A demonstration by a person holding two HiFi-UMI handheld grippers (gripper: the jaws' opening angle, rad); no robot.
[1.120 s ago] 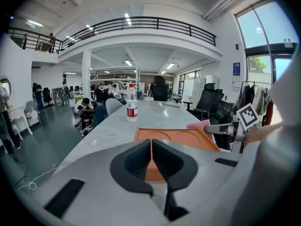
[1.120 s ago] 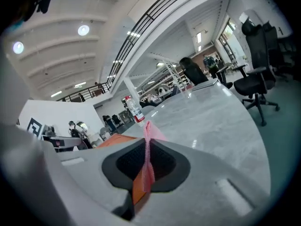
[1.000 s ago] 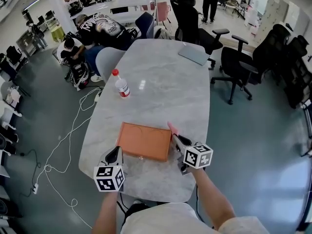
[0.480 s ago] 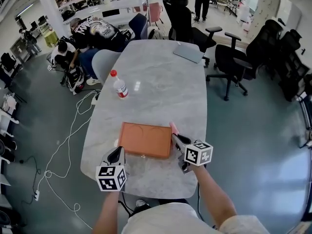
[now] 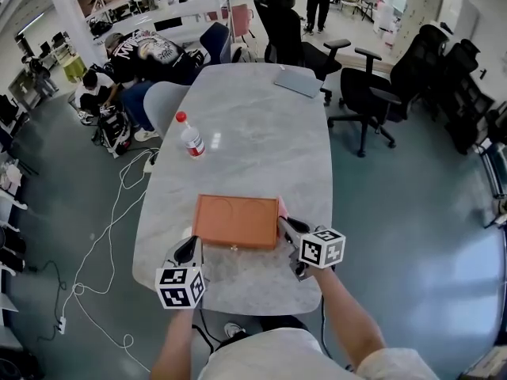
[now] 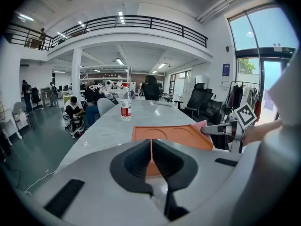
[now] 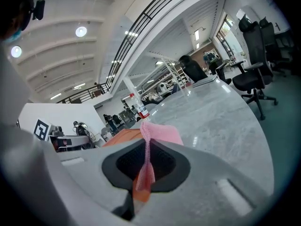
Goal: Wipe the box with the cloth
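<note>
A flat orange box (image 5: 236, 221) lies on the marble table (image 5: 261, 141) near its front end. My right gripper (image 5: 283, 226) sits at the box's right edge, shut on a pink cloth (image 5: 280, 207) that sticks up by the far right corner. In the right gripper view the cloth (image 7: 155, 134) is pinched between the jaws, with the box (image 7: 123, 136) just behind it. My left gripper (image 5: 190, 248) is at the box's near left corner, shut and holding nothing. Its own view shows the box (image 6: 171, 135) just ahead, beyond the closed left gripper (image 6: 151, 147).
A plastic bottle with a red cap (image 5: 190, 137) stands at the table's left side, and a closed laptop (image 5: 298, 81) lies at the far end. Office chairs (image 5: 368, 93) stand to the right. People sit on the floor at the far left (image 5: 119, 70), by cables (image 5: 119, 204).
The head view has shifted slightly, so the box looks squarer to me. Both grippers stay about where they were, with the cloth still at the box's right edge.
</note>
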